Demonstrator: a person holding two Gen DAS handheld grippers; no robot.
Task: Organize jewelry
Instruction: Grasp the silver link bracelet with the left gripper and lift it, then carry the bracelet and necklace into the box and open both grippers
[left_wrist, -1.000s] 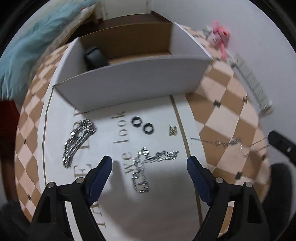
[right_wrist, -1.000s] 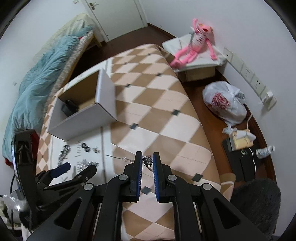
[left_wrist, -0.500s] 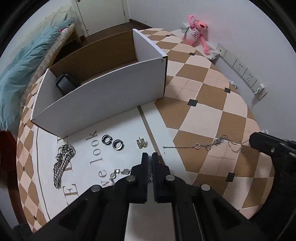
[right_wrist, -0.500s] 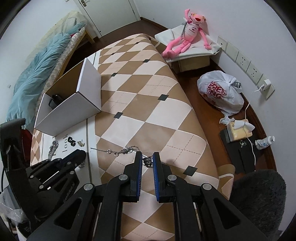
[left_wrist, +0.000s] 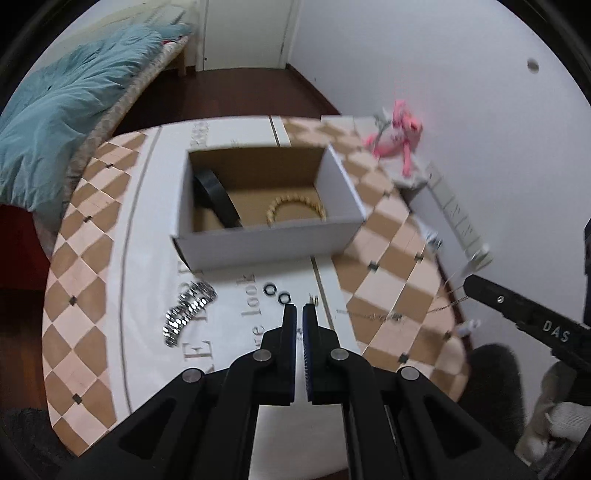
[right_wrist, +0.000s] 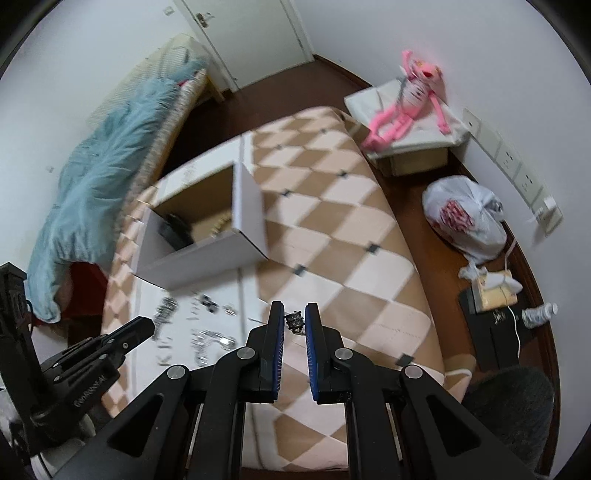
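Observation:
My left gripper (left_wrist: 299, 308) is shut high above the table; what it holds is hidden between its pads. My right gripper (right_wrist: 295, 320) is shut on the end of a thin silver necklace (left_wrist: 384, 315), which trails from its tip (left_wrist: 471, 286) down to the checkered cloth. An open white box (left_wrist: 266, 243) holds a black band (left_wrist: 218, 197) and a gold bead bracelet (left_wrist: 295, 206). A silver link bracelet (left_wrist: 188, 310), two black rings (left_wrist: 277, 293) and a small gold charm (left_wrist: 314, 301) lie on the white cloth in front of the box.
The table (right_wrist: 332, 221) has a checkered cover. A bed with a teal blanket (left_wrist: 55, 110) stands at the left. A pink plush toy (right_wrist: 406, 99) sits on a side box, and a plastic bag (right_wrist: 465, 221) lies on the floor to the right.
My left gripper closed over the silver chain on the white cloth and rose; that chain no longer shows on the cloth. My right gripper lifted with the necklace end.

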